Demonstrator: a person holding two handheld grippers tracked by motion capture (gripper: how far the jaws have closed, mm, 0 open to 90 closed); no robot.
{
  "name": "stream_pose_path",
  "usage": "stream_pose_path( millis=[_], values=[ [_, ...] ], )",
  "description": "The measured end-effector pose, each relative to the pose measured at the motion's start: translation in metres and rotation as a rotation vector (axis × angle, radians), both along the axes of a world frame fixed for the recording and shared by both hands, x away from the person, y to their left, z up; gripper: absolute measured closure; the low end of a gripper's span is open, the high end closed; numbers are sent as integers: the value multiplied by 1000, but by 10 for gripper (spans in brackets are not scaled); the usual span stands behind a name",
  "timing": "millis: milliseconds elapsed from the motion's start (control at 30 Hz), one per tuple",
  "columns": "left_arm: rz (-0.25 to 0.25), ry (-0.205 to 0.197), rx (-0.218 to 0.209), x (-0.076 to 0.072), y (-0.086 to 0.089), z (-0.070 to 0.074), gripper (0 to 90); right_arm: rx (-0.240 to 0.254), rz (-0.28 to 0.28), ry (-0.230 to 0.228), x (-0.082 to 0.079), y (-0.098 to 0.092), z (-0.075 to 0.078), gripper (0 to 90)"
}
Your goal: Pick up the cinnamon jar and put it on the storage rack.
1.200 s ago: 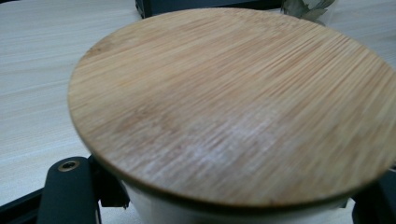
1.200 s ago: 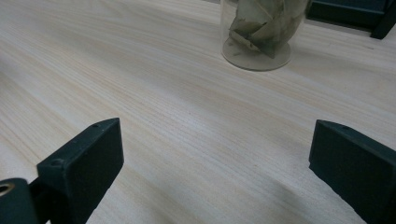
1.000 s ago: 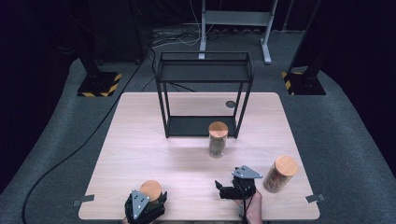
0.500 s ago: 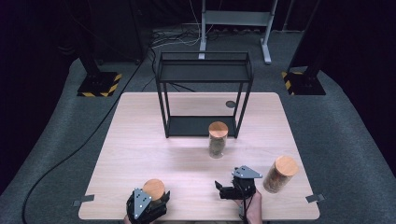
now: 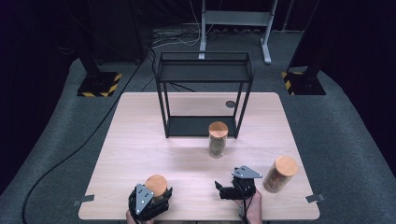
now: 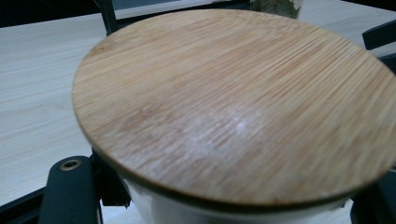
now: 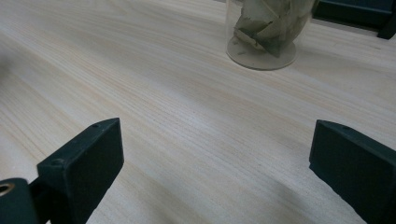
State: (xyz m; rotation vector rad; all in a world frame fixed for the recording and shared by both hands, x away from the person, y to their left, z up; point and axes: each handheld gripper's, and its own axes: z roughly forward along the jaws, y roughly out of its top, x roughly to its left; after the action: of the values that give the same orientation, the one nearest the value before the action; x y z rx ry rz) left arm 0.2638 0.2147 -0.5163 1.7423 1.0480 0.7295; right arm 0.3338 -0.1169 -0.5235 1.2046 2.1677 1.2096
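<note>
The clear glass jar with a round bamboo lid (image 5: 156, 185) stands at the near left edge of the pale wooden table (image 5: 140, 135), and the left gripper (image 5: 148, 203) has it clamped: its black jaws sit closed against the jar's sides just under the lid, as tight as they go on it. Seen from the left gripper view, the grain of the lid (image 6: 233, 102) fills nearly everything, with the whitish glass wall just below its rim and a black jaw down at either side. To the right along the near edge, the right gripper (image 5: 224, 190) rests low over the bare tabletop with its jaws spread wide and nothing between them; the right gripper view looks out between those two black jaws across the wood towards the foot of a clear glass jar holding dry grey-green leaves (image 7: 266, 28). That jar, also capped in bamboo (image 5: 217, 139), stands upright near the middle of the table, just in front of the black metal two-tier shelf frame (image 5: 205, 79) at the far side. A third bamboo-lidded glass jar with brown contents (image 5: 279, 173) stands just beside the right gripper, towards the table's right edge. A small dark round disc (image 5: 230, 104) lies on the table by the frame's right leg.
</note>
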Motion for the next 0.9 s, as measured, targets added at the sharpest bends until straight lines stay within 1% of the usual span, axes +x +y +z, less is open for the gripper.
stream_pose_path(
  millis=[100, 333, 433, 500, 533, 567, 900],
  values=[
    [2, -4, -11, 2, 0, 2, 253, -3, 1, 0, 0, 0, 0, 24],
    [-7, -11, -2, 8, -1, 6, 253, -6, 7, 4, 0, 1, 0, 24],
    [-8, -14, -5, 11, -1, 8, 253, -6, 5, 6, 0, 1, 0, 24],
    [-8, -13, -16, 13, -1, 8, 253, -6, 6, 5, 0, 1, 0, 24],
    [-8, -13, -16, 13, -1, 8, 253, -6, 6, 5, 0, 1, 0, 24],
    [-11, -14, -7, 15, -2, 9, 253, -6, 6, 4, 0, 1, 0, 24],
    [-17, -9, -11, 24, -3, 11, 253, -10, 10, 5, 0, 1, 0, 23]
  ],
)
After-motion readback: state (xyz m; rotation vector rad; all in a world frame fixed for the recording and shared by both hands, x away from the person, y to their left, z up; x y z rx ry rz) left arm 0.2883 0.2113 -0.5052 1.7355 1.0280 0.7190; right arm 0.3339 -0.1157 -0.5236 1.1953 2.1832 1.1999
